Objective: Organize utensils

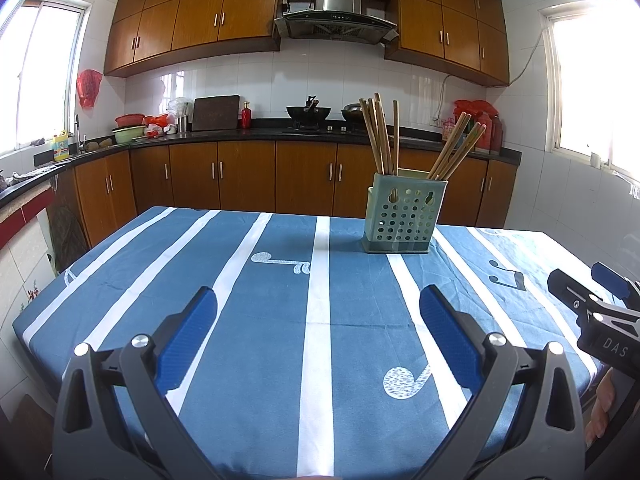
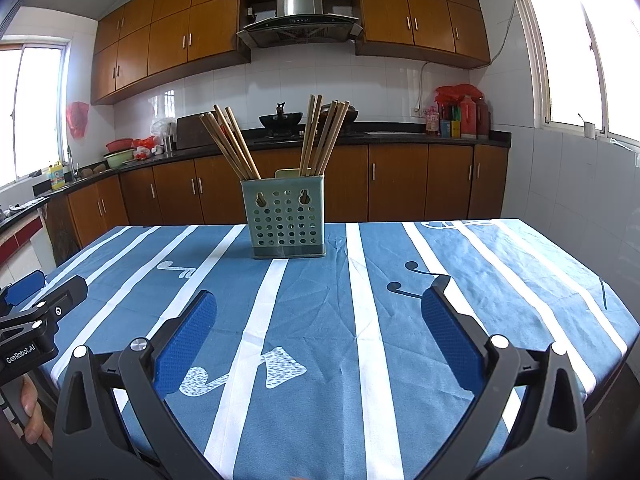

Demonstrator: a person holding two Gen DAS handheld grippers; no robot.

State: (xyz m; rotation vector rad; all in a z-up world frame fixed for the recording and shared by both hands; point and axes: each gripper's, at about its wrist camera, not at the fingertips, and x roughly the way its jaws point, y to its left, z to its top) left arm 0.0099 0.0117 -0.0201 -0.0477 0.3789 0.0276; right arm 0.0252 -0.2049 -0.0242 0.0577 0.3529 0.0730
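Note:
A pale green perforated utensil holder [image 1: 404, 216] stands near the far edge of the table; it also shows in the right wrist view [image 2: 286, 224]. Two bunches of wooden chopsticks [image 1: 380, 136] [image 2: 232, 144] stand upright in it, leaning left and right. My left gripper [image 1: 318, 300] is open and empty, low over the near part of the table, well short of the holder. My right gripper [image 2: 320, 304] is open and empty, also near the front. Each gripper shows at the edge of the other's view: the right gripper [image 1: 592, 304] and the left gripper [image 2: 36, 304].
The table carries a blue cloth with white stripes and music notes [image 1: 280, 320] [image 2: 400, 300]. Behind it runs a kitchen counter [image 1: 240, 134] with woks, bowls and bottles above brown cabinets. Windows are on both sides.

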